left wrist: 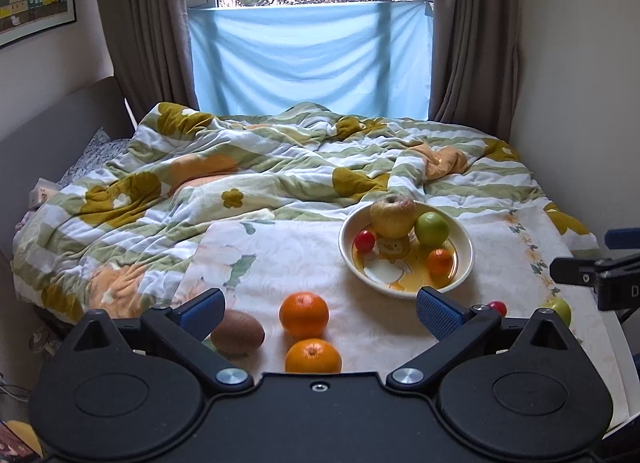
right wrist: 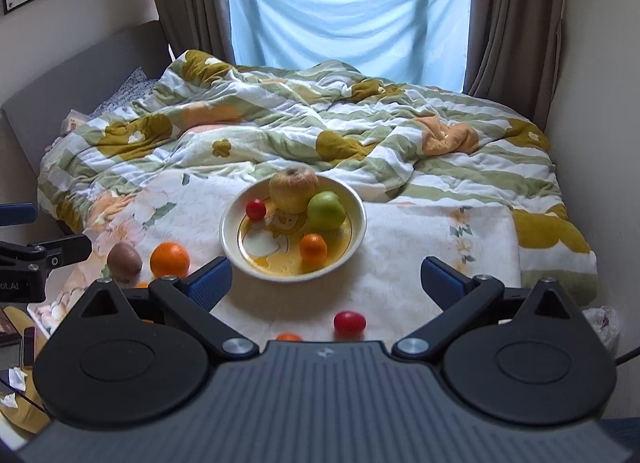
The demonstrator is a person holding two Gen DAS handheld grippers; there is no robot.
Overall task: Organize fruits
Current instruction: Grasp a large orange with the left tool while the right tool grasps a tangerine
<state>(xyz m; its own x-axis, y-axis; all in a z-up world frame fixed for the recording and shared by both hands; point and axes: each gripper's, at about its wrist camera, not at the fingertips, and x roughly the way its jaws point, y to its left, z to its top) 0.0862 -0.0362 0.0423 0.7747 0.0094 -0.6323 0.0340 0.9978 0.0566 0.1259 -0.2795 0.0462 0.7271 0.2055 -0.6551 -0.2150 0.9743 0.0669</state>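
left gripper (left wrist: 320, 313) hung spread and empty, two oranges (left wrist: 304, 314) between its fingers, kiwi (left wrist: 237, 333) at 9 o'clock. right gripper (right wrist: 326, 281) likewise spread; red tomato (right wrist: 349, 322) just below. bowl (right wrist: 240, 255) at 12 held four fruits, presumably the collection point.

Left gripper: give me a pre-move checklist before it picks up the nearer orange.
1. Left gripper open: ok, fingers spread wide and empty.
2. Nearer orange lined up: ok, between the fingers, close to the gripper body.
3. Neighbours clear: not ok, second orange sits just behind, kiwi by the left finger.
4. Bowl has room: ok, bare patch in front.
5. Right gripper out of the way: ok, open, off to the right.
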